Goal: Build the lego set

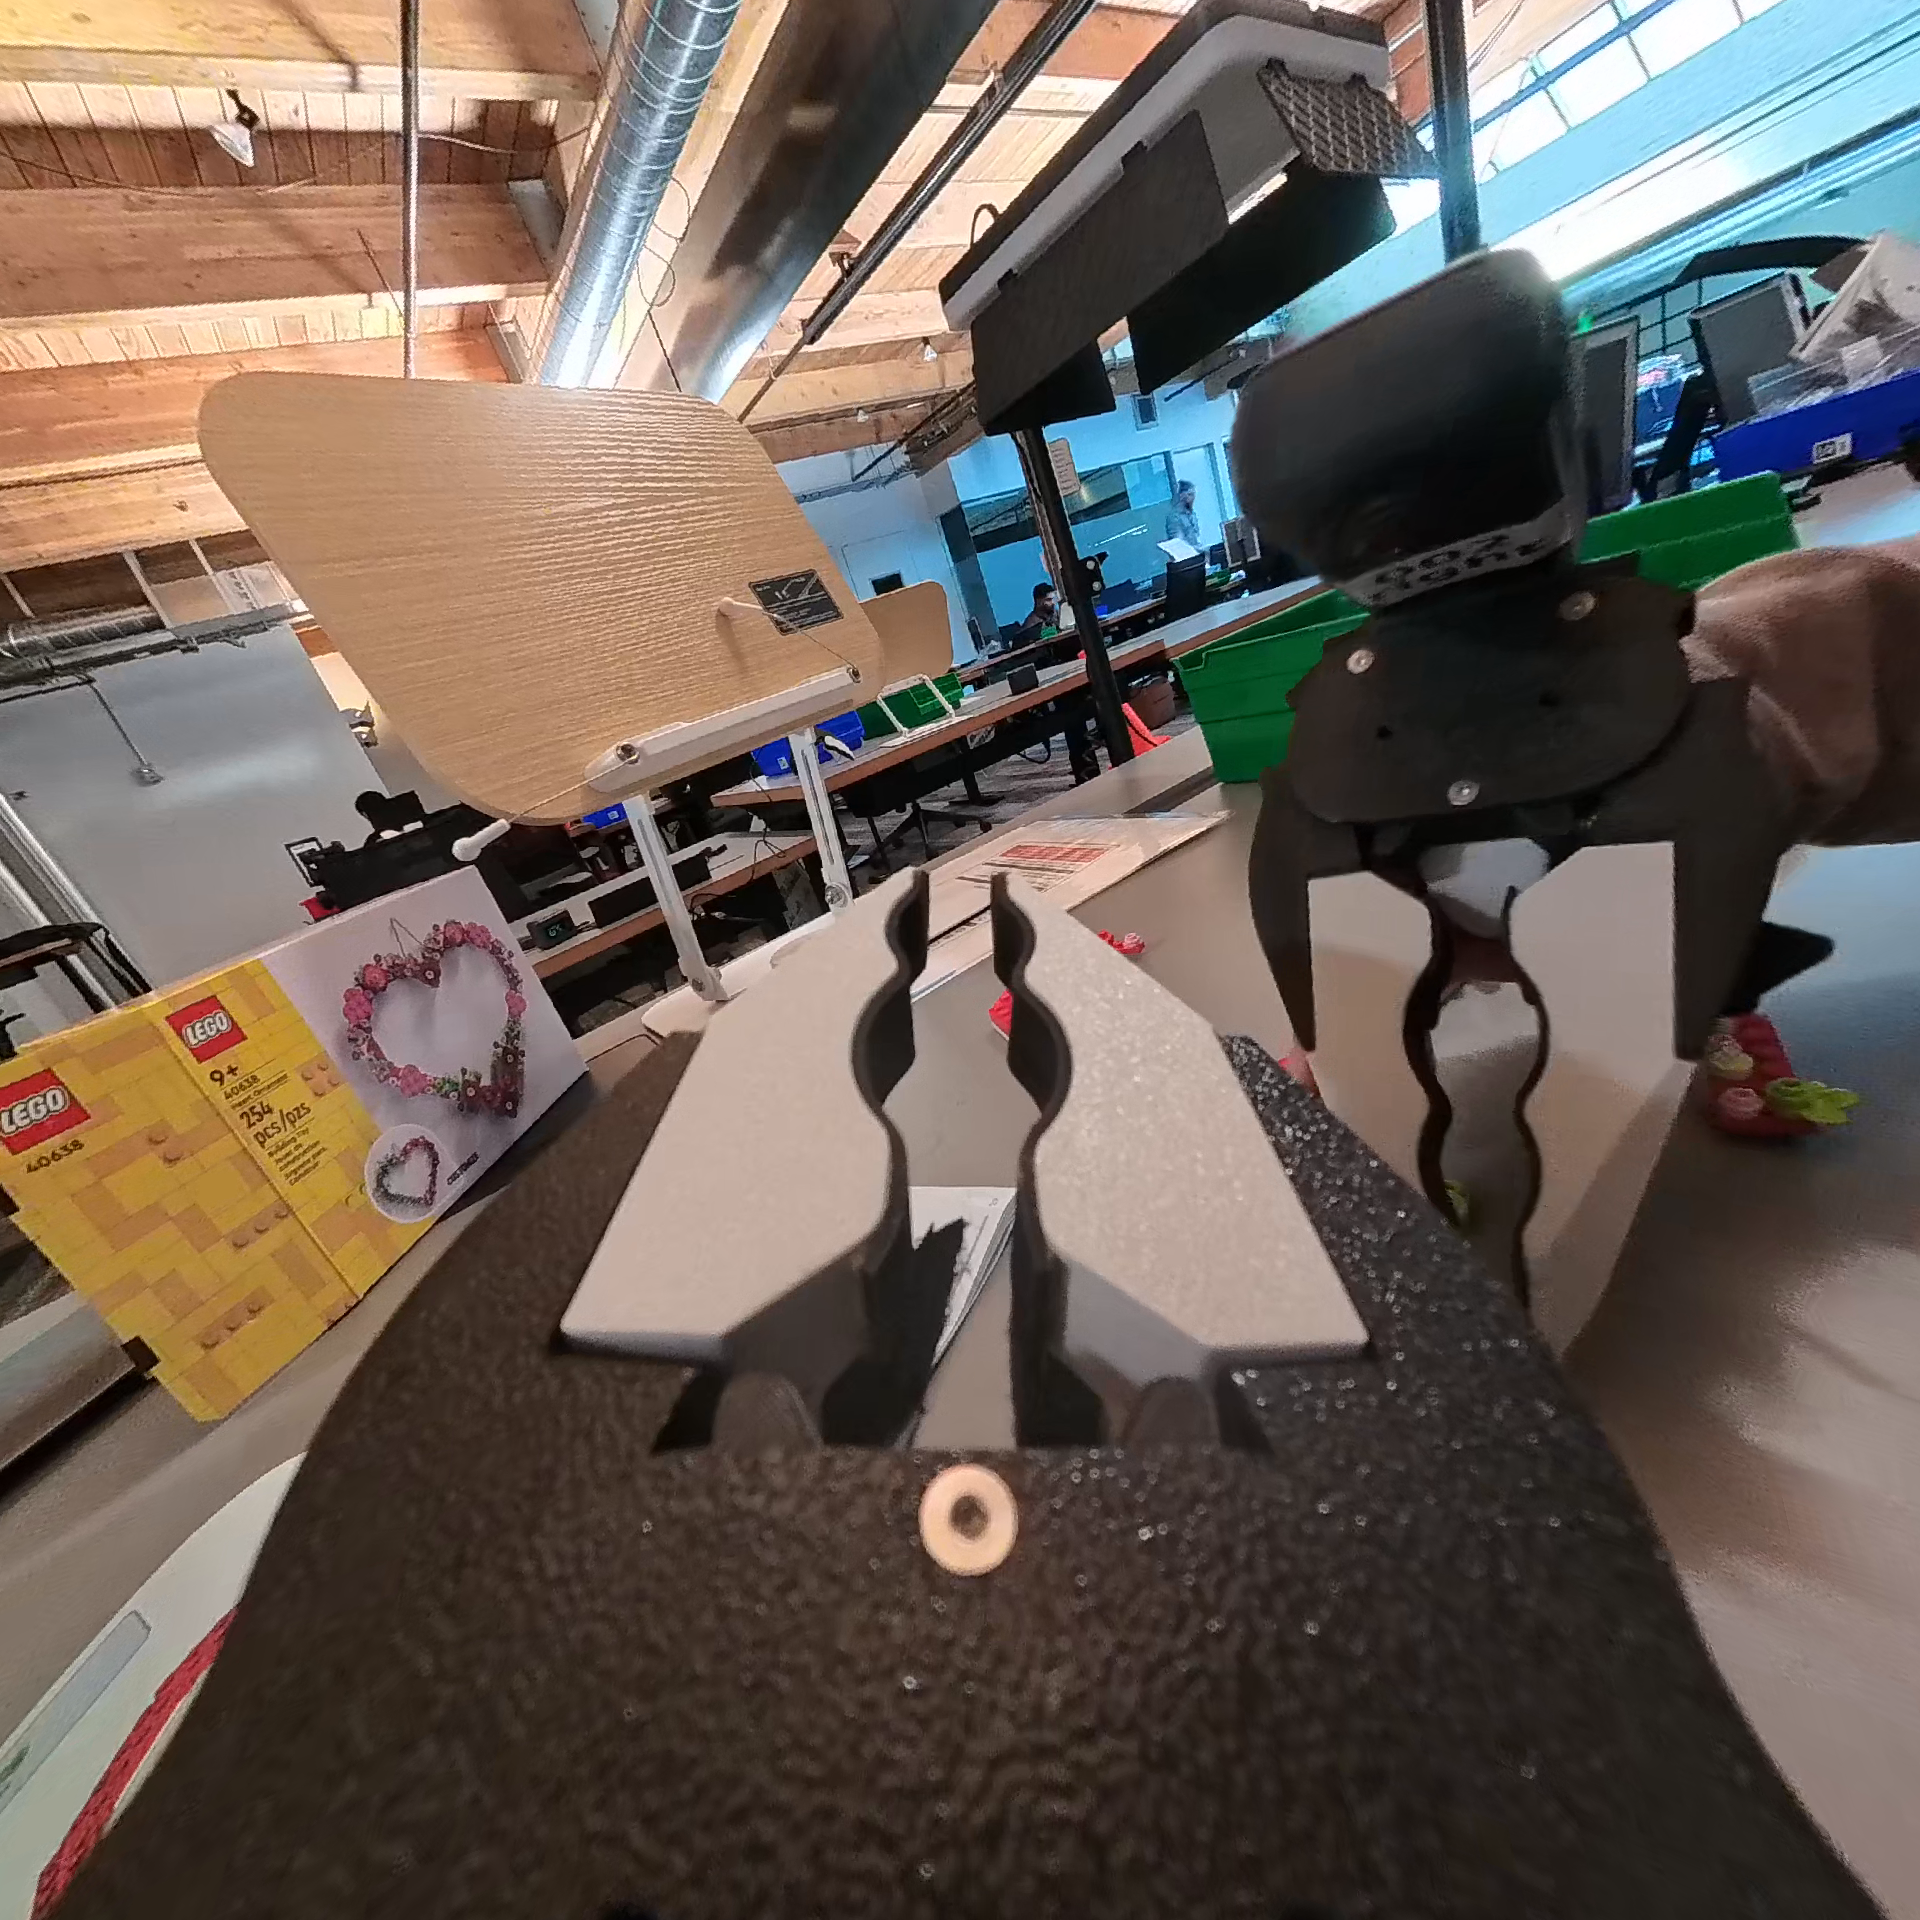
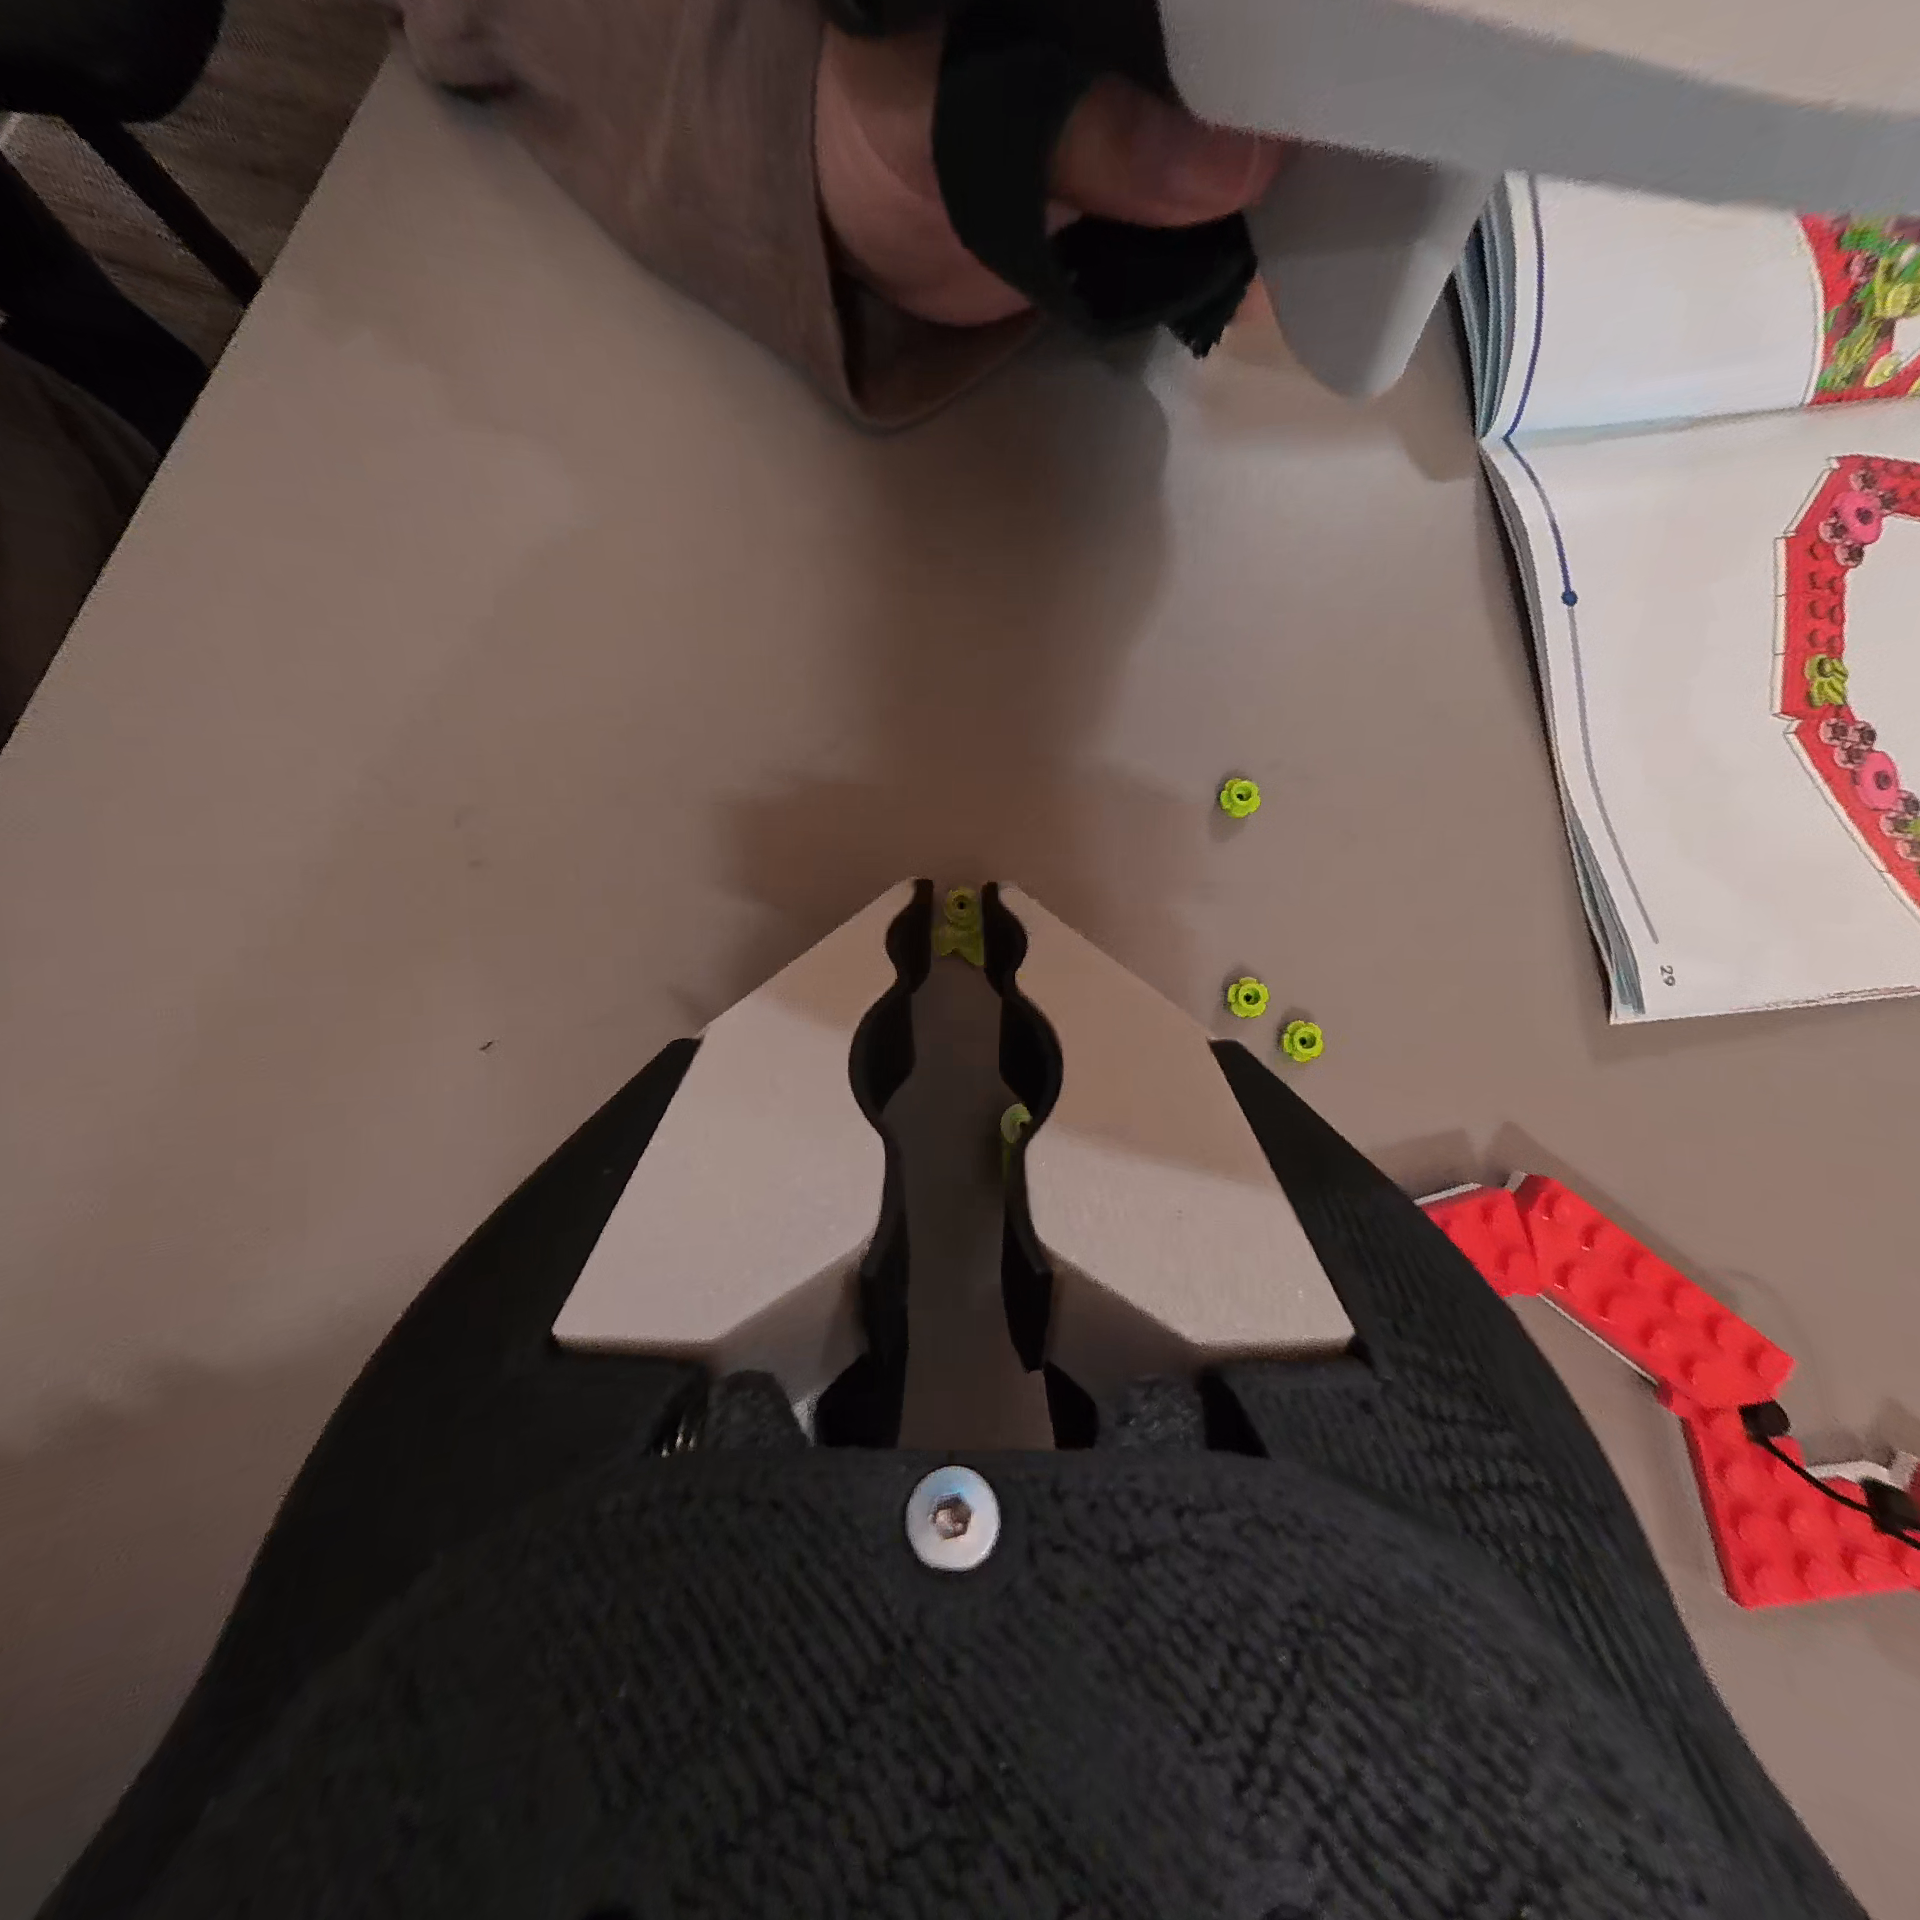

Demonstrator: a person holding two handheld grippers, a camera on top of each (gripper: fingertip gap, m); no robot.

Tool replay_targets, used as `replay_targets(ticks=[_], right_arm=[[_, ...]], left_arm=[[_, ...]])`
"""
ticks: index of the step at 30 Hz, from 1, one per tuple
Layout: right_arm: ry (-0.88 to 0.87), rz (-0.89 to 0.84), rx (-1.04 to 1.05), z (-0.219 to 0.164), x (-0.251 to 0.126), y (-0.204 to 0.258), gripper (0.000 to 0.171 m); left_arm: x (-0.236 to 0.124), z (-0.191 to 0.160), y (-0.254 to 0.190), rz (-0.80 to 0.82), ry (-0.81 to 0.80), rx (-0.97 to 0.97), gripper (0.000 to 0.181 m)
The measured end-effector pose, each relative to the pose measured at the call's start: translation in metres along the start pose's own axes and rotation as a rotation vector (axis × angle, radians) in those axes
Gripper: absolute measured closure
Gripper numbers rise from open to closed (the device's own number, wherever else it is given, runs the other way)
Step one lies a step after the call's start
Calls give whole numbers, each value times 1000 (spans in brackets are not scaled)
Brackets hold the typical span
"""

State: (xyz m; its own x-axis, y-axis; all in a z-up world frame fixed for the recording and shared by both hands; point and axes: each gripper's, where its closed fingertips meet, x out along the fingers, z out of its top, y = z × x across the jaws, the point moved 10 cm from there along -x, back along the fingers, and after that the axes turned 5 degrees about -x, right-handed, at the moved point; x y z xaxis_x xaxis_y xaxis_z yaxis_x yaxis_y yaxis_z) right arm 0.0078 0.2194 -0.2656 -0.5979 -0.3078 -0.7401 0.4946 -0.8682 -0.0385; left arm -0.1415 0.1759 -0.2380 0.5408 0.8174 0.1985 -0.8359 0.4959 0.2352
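My right gripper [image 2: 954, 894] points straight down at the table, shut on a small lime green flower piece [image 2: 961, 920] at its tips. A second lime piece [image 2: 1013, 1127] shows through the gap farther back. Three loose lime flower studs [image 2: 1246, 996] lie just to its right. The red heart-shaped plate assembly [image 2: 1621, 1309] lies at the lower right. My left gripper [image 1: 958, 894] is held above the table, jaws narrowly apart and empty. The left wrist view shows the right gripper [image 1: 1484, 1242] to its right, tips down, beside the red assembly [image 1: 1751, 1081].
The open instruction booklet [image 2: 1714, 623] lies at the right. The yellow set box [image 1: 260, 1122] stands at the left, and a wooden book stand [image 1: 540, 592] stands behind. Green bins [image 1: 1683, 530] sit at the back right. A person's sleeve and hand [image 2: 727, 187] hold the left gripper. My right fingertips sit around 15 cm from my left ones.
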Motion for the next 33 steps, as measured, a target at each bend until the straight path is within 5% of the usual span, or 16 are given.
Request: replay_targets(ticks=[8, 20, 28, 33], right_arm=[[-75, -25, 36, -5, -8, 5, 165], [-250, -375, 166, -29, -88, -12, 166], [-270, -445, 189, -36, -107, -30, 165], [-273, -401, 217, -47, -103, -33, 166]], left_arm=[[-1, 0, -1, -5, 1, 4, 172], [5, 7, -59, -260, 22, 134, 172], [14, -11, -63, -218, 183, 449, 164], [30, -31, -57, -328, 343, 547, 151]])
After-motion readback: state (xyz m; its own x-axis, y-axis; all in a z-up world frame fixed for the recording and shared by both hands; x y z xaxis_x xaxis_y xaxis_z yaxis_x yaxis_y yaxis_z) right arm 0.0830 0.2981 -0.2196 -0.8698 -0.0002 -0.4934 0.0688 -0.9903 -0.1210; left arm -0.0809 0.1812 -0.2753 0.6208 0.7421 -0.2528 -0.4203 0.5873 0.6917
